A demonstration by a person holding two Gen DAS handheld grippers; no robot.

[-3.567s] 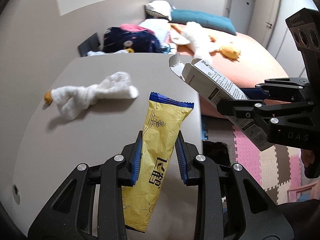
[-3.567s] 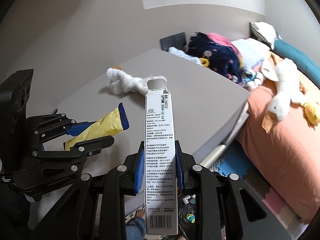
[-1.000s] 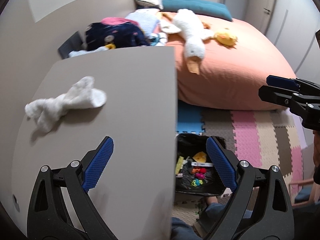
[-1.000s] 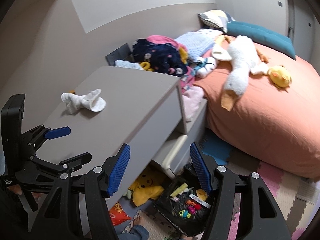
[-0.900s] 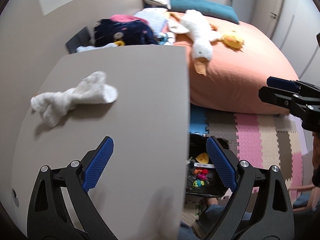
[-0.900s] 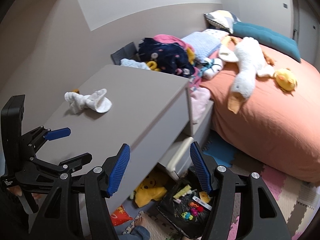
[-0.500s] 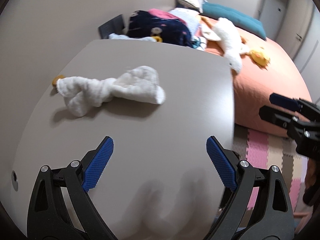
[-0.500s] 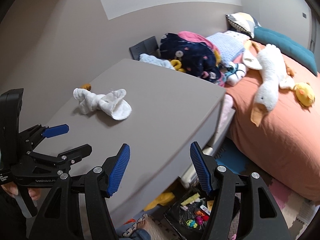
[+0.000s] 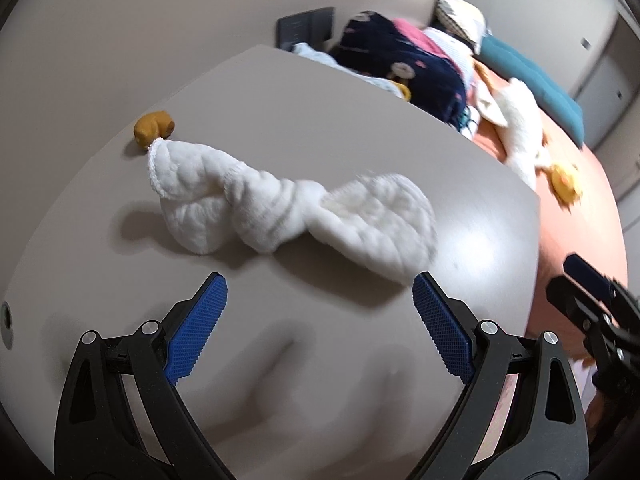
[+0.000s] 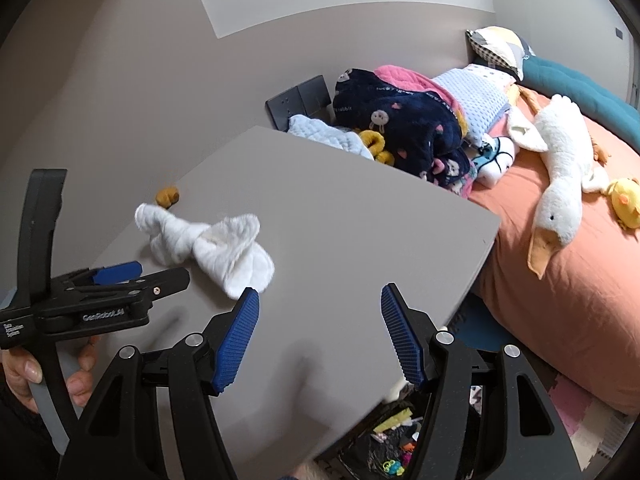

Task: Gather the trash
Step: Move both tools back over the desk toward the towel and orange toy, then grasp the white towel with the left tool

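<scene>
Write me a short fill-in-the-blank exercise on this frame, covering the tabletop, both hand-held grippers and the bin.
1. The white cloth lies on the grey ____.
2. The small brown lump sits at the cloth's end nearer the ____.
3. The left hand-held gripper and the right hand-held gripper both have ____ jaws with nothing between them.
4. The black trash bin stands on the ____, below the table's edge.

Missing words: table; wall; open; floor

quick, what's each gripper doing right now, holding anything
Left gripper: open, holding nothing, above the white cloth on the table.
Right gripper: open, holding nothing.
</scene>
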